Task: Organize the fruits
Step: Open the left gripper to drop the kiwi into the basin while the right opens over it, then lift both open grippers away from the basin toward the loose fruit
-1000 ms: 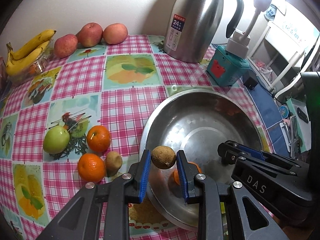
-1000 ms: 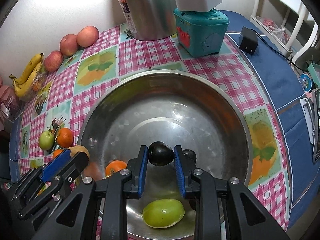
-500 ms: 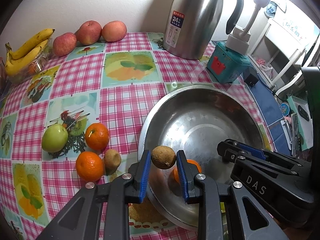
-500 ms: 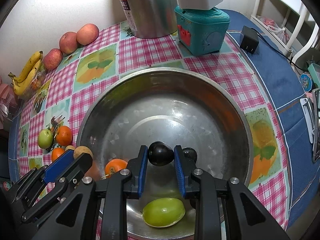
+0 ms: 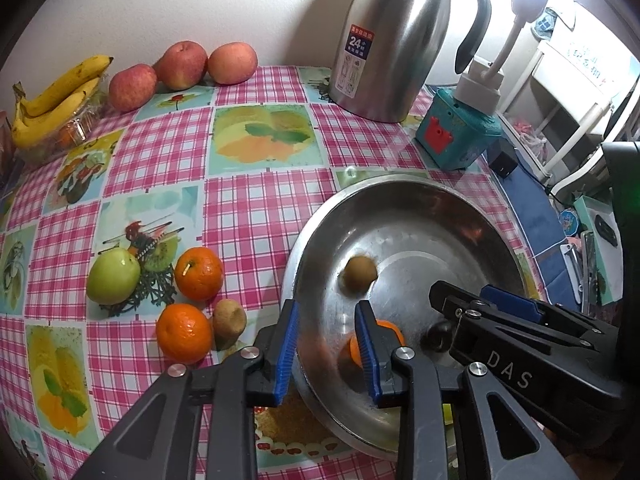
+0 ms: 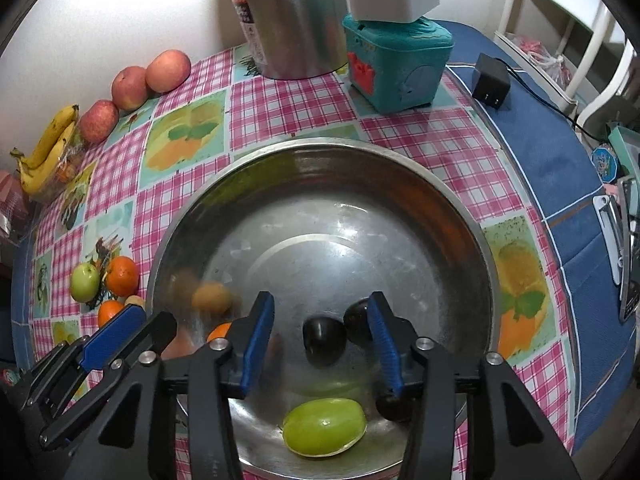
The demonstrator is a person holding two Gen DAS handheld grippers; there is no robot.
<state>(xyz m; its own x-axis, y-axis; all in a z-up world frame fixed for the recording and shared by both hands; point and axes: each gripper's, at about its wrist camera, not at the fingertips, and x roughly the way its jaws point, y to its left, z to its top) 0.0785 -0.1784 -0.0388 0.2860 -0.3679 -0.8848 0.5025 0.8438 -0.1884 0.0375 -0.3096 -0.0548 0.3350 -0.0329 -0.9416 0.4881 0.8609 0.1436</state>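
Fruits lie partly in the steel basin [image 6: 460,216] and partly on the bench [image 5: 256,208], which wears a pink checked cloth with fruit pictures. The basin is the largest thing, at the near right of the bench; far behind it stand a steel thermos jug [image 5: 392,40] and, to its right, a teal box [image 5: 456,136].

Both grippers hang over the near part of the basin. The left gripper [image 5: 326,346] has its jaws opening with nothing between the pads; a blurred brown kiwi [image 5: 360,274] shows beyond them, against the basin's left inner wall. The right gripper [image 6: 320,344] also has its jaws opening: a dark plum [image 6: 323,341] sits in the gap, clear of both blue pads. A second dark plum [image 6: 357,322] lies just right of it.

Also in the basin are a green fruit [image 6: 325,432] at the near edge and an orange [image 5: 390,330] partly hidden by the left gripper.

On the cloth left of the basin lie a green apple [image 5: 114,276], two mandarins [image 5: 199,268], and another kiwi [image 5: 229,322]. Far left, three red apples [image 5: 184,65] and bananas [image 5: 56,100] line the wall.
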